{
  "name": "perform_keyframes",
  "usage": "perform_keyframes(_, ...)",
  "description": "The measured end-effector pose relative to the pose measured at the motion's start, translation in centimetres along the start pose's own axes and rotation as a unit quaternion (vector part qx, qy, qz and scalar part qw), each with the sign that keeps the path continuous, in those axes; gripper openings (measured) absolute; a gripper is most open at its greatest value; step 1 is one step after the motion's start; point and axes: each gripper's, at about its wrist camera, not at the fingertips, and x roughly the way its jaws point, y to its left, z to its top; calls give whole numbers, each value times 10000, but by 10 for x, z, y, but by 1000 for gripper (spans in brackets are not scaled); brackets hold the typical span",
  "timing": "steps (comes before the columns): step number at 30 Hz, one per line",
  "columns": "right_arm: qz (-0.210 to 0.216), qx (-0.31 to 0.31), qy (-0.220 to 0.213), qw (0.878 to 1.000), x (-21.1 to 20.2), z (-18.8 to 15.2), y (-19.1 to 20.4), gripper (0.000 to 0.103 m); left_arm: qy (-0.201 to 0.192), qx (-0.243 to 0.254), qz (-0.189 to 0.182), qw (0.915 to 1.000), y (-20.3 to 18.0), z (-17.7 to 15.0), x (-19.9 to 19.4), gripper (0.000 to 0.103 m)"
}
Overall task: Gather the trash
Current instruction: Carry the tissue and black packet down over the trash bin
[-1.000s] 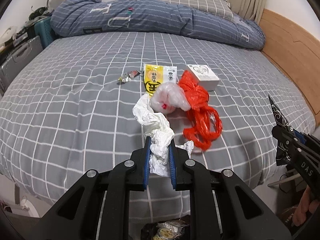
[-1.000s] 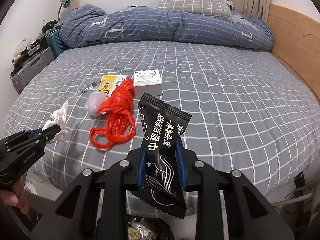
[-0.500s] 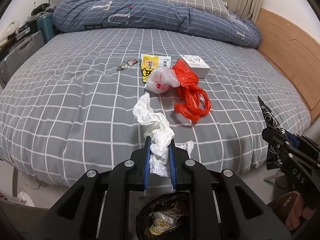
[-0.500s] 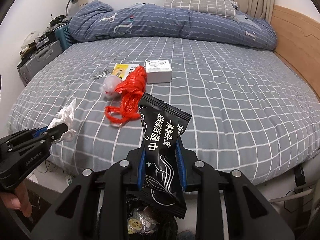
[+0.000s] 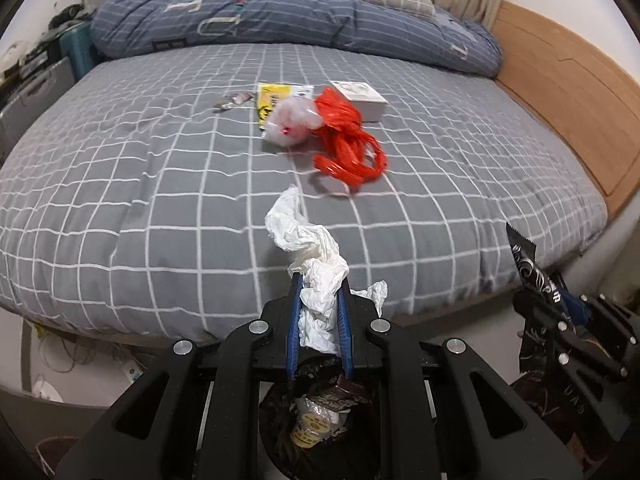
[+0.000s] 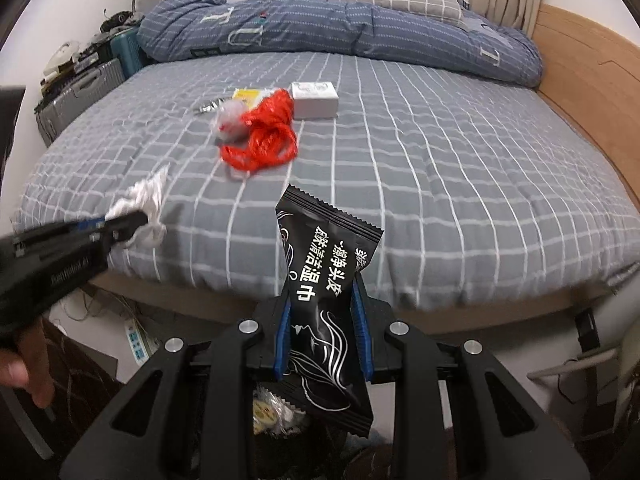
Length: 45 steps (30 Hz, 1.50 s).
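Left wrist view: a bed (image 5: 160, 200) with a grey checked sheet carries, near its middle, a white box (image 5: 362, 96), a red plastic bag (image 5: 348, 140), a clear bag (image 5: 292, 122) and a yellow packet (image 5: 272, 96). Off the bed's near edge, the left claw (image 5: 320, 284) grips crumpled white tissue (image 5: 304, 240) above a black-lined trash bin (image 5: 316, 420). The right claw (image 6: 322, 300) clamps a black wet-wipe packet (image 6: 324, 280) over that bin (image 6: 276, 416).

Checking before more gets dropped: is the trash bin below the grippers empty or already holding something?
Already holding something: in the trash bin, wrappers show. How full, cannot tell.
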Motion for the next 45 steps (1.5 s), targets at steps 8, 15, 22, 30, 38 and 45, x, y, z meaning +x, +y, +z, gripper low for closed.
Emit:
perform_keyframes(8, -109, 65, 57, 9999, -15, -24, -4, 25, 198, 161, -159, 9995, -16, -32, -8, 15)
perform_keyframes(15, -52, 127, 155, 9998, -19, -35, -1, 25, 413, 184, -97, 9989, -20, -57, -8, 15)
perform_keyframes(22, 23, 84, 294, 9995, -16, -49, 6, 25, 607, 107, -54, 9981, -16, -84, -10, 15)
perform_keyframes(30, 338, -1, 586, 9977, 1, -65, 16, 25, 622, -24, 39, 9981, -3, -96, -8, 15)
perform_keyframes(38, 727, -198, 1214, 9897, 42, -83, 39, 25, 854, -316, 156, 9957, 28, -110, 11, 15)
perform_keyframes(45, 1014, -378, 1607, 9811, 66, -94, 59, 25, 1044, -535, 315, 9926, 51, -124, 23, 15)
